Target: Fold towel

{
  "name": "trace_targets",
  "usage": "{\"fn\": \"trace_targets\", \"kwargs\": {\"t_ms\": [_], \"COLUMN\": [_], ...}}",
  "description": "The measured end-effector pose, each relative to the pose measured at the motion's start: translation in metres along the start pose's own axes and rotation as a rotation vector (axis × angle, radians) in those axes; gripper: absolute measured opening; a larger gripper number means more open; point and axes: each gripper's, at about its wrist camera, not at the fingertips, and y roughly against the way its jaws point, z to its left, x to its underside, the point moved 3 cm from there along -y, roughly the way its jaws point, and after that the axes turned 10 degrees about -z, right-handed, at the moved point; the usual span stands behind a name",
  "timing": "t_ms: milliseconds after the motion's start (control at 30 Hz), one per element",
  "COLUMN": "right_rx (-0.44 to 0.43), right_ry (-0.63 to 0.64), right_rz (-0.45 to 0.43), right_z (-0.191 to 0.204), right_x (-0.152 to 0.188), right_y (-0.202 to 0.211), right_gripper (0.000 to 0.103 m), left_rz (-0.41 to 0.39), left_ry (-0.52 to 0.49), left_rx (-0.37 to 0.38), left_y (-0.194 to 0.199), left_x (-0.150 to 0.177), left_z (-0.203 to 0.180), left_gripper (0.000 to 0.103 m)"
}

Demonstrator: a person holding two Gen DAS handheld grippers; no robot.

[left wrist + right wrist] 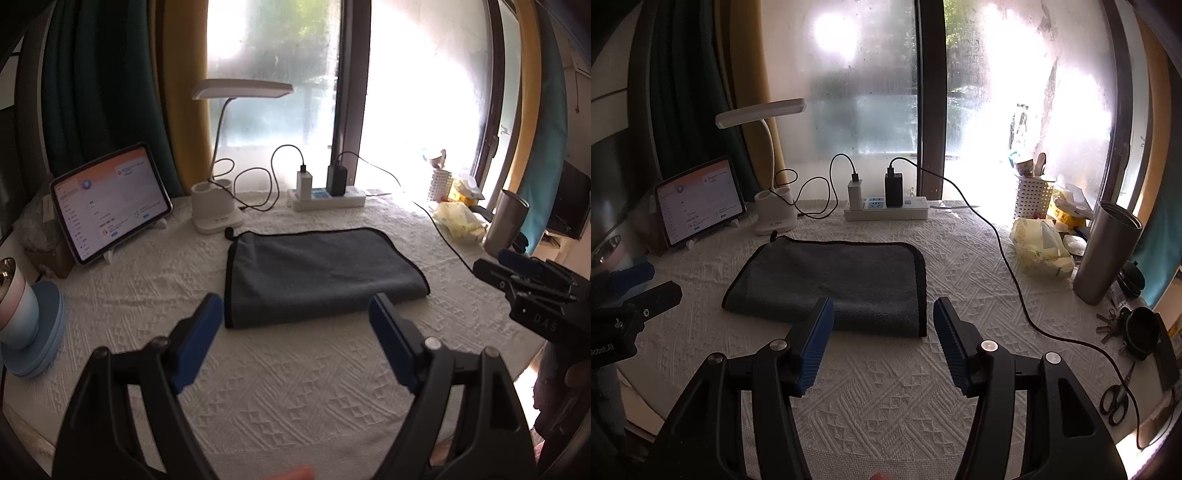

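We see a grey towel (317, 275) with black edging lying folded flat on the bench (295, 387), which is covered in a white textured cloth. From the left wrist view the towel sits at the centre, its folded edge to the right and its bound edges running along the left and far sides. A small black loop sticks out at its far left corner.

Our left gripper (295, 314) stands wide, its blue pads apart and holding nothing, just short of the towel's near edge. Our right gripper (882, 317) is also wide and holds nothing; in its own view the left pad overlaps the towel's near edge, though we cannot tell whether it touches the fabric. Each gripper shows at the margin of the other's view, well apart from the towel.

Behind the towel stand a white lamp (218, 206) and a power strip (886, 208) with two chargers plugged in and black cables looping from them. A lit tablet (110, 201) leans on a stand at the far left. On the right, in the right wrist view, we see a steel tumbler (1106, 251), a yellow packet (1039, 247), keys (1110, 326) and scissors (1115, 398).
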Motion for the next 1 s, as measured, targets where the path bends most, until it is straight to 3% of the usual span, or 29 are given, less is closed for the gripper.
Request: {"fn": "trace_targets", "kwargs": {"t_ms": [400,1000], "right_rx": [0.007,0.022], "right_ry": [0.005,-0.005], "right_rz": [-0.109,-0.315], "right_z": [0.004,0.005], "right_x": [-0.014,-0.051], "right_y": [0.068,0.162], "right_gripper": [0.059,0.059], "left_rz": [-0.088,-0.318], "left_ry": [-0.022,-0.055], "left_rx": [0.013,0.005], "left_y": [0.066,0.15], "left_x": [-0.012,-0.057], "left_z": [-0.014,-0.031], "left_gripper": [0.083,0.083]}}
